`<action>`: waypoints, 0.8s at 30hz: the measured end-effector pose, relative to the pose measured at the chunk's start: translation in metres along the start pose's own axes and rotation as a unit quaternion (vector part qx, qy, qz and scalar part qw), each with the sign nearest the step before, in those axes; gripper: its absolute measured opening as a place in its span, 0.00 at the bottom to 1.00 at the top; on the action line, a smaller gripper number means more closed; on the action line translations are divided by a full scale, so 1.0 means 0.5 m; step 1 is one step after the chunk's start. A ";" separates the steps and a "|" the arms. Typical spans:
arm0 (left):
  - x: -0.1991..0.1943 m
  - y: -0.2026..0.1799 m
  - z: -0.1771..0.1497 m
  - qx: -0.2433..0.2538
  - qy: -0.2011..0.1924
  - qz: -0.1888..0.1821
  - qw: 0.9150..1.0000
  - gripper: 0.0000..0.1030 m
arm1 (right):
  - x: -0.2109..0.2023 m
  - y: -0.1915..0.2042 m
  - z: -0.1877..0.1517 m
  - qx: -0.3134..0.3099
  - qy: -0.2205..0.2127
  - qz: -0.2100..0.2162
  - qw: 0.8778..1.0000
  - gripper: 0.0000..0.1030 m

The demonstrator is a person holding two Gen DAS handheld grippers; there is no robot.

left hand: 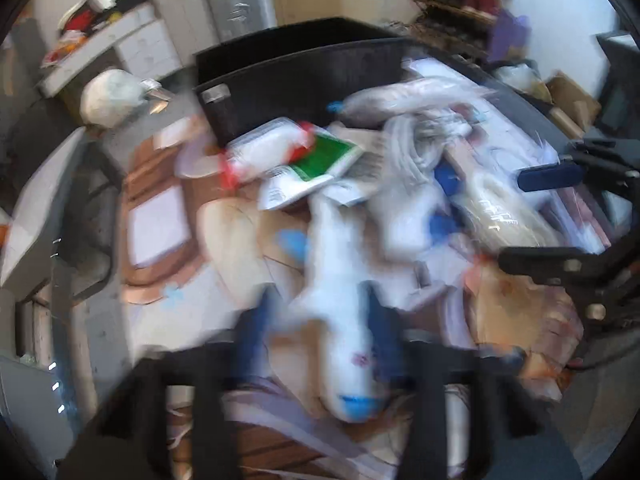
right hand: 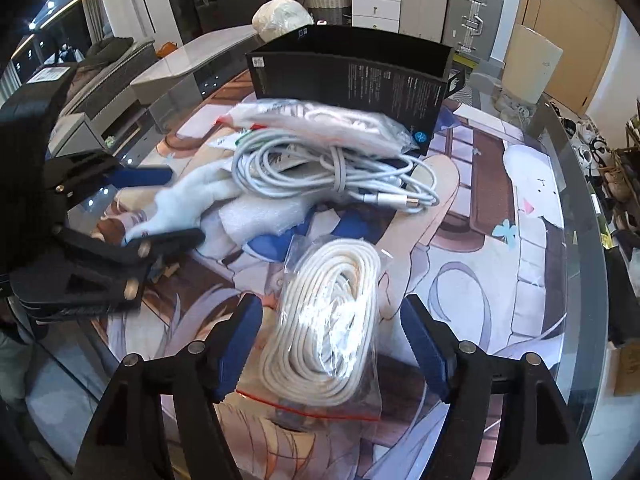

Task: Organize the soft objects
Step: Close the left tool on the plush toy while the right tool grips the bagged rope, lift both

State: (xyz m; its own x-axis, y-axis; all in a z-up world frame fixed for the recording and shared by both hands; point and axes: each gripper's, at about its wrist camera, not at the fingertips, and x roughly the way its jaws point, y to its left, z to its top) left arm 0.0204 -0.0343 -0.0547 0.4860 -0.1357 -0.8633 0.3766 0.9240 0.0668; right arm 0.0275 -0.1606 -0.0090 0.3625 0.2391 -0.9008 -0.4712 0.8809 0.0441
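Note:
A white plush toy with blue tips lies stretched between the blue pads of my left gripper, which is shut on it; that view is blurred. From the right wrist view the same gripper comes in from the left, clamped on the white plush. A clear zip bag holding a coiled white cable lies on the printed mat between the fingers of my right gripper. Its pads stand off both sides of the bag, so it is open. The right gripper also shows at the right edge of the left wrist view.
A loose white cable bundle, a bagged white item and a foam sheet are piled before an upright black box. A green-and-white packet lies nearby. The round glass table's rim curves along the right.

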 end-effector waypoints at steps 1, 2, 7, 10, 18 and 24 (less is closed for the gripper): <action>-0.003 -0.003 0.000 0.004 -0.003 -0.011 1.000 0.33 | 0.003 0.000 -0.003 -0.001 0.001 0.006 1.000 0.68; -0.004 -0.007 0.000 0.009 0.001 -0.006 1.000 0.29 | 0.009 0.000 -0.006 -0.003 0.005 0.012 1.000 0.48; -0.014 -0.007 -0.007 0.007 -0.007 -0.007 1.000 0.25 | 0.007 0.007 -0.004 -0.019 0.004 0.012 1.000 0.33; -0.032 -0.004 -0.009 0.001 -0.022 -0.006 1.000 0.24 | -0.001 0.006 -0.005 -0.015 -0.001 0.015 1.000 0.32; -0.094 0.004 -0.012 -0.008 -0.069 -0.018 0.997 0.24 | -0.075 0.016 0.002 -0.010 -0.055 0.028 0.998 0.32; -0.147 0.014 0.004 -0.020 -0.142 0.007 0.990 0.24 | -0.135 0.018 0.018 -0.003 -0.151 0.027 0.988 0.32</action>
State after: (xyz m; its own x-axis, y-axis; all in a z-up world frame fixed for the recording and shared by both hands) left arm -0.0111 -0.0185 0.0103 0.6948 -0.2135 -0.6868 0.3400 0.9390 0.0521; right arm 0.0060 -0.1652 0.0558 0.5591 0.3981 -0.7272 -0.5013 0.8610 0.0860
